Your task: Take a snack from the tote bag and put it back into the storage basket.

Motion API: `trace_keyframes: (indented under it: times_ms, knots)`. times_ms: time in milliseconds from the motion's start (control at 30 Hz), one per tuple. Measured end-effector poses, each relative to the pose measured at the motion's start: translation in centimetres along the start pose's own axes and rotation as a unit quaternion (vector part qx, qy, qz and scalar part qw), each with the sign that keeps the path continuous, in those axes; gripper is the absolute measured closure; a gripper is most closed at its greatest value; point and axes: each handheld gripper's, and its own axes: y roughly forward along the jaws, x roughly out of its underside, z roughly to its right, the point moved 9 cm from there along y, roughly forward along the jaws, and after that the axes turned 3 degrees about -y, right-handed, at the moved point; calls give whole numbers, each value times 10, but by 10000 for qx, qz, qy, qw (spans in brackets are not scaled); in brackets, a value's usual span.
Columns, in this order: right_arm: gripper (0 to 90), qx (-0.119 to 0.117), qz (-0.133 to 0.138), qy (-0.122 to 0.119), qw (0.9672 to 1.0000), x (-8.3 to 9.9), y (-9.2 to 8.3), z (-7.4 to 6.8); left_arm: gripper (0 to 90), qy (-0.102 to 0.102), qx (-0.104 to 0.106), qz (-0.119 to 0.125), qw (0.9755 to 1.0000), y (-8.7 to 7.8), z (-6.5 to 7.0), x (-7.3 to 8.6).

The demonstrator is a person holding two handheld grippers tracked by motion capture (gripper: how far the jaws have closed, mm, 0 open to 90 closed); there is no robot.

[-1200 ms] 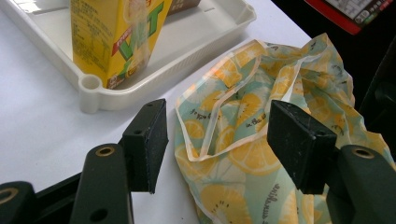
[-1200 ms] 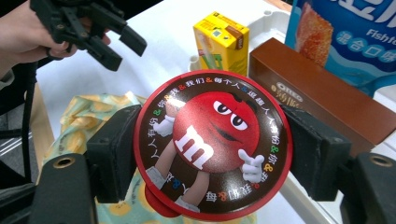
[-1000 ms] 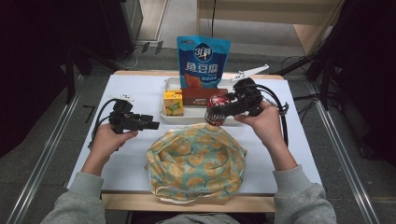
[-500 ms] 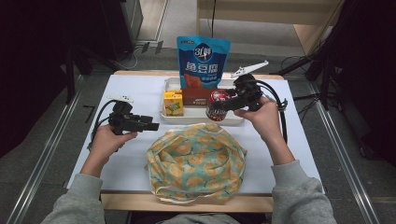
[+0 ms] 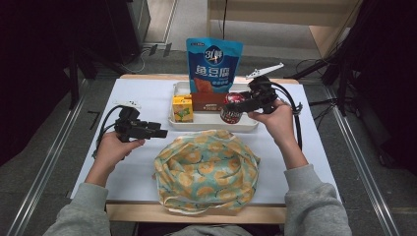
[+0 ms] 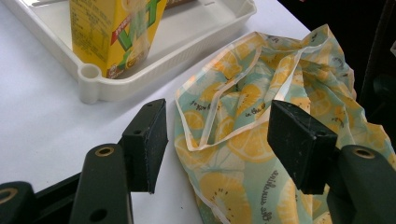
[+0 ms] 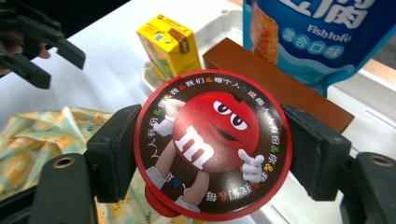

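Right now I have the right tool (image 5: 235, 109) clamped on the round M&M's tin (image 5: 231, 108), one jaw on each side of its rim; in the right gripper view the tin (image 7: 212, 144) sits squarely between the two black jaws, its red-and-brown lid facing the camera. In the high view the tin hangs over the right half of the white tray (image 5: 246, 125), at about 1 o'clock from the cloth bag (image 5: 206, 169), and I cannot tell whether its base touches the tray floor.

Behind the tin, toward 12 o'clock, stands the blue fish tofu pouch (image 5: 214, 64), with a brown box (image 5: 209, 101) lying at its foot. The yellow juice carton (image 5: 182, 108) stands upright at the tray's left end, at 9 o'clock from the tin.

My left tool (image 5: 160, 130) is wide apart and holds nothing. It hovers over the bench (image 5: 142, 96) at about 10 o'clock from the bag, pointing toward 3 o'clock. In the left gripper view the bag's lemon-print edge (image 6: 233, 121) lies between the open jaws, and the tray corner (image 6: 91, 79) with the carton (image 6: 112, 32) sits at 11 o'clock, just beside the cloth.
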Motion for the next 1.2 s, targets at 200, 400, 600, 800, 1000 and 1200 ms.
trace_keyframes:
  times_ms: [200,400,600,800,1000,1200]
  knots:
    - [269,109,-47,62,9999,6,2,12,384,-16,-4,31,10000,-1,0,-1]
    - [270,191,-76,157,9997,13,7,24,384,-8,2,23,10000,-1,0,0]
    - [270,277,-126,237,9993,19,11,35,383,-26,13,28,10000,-1,0,0]
    - [270,343,-157,315,9988,23,14,44,383,-9,0,6,10000,0,0,0]
    - [269,401,-155,323,9986,26,16,50,383,-13,-4,3,10000,0,-1,0]
    - [270,464,-166,365,9981,30,20,57,382,-17,11,7,10000,0,0,0]
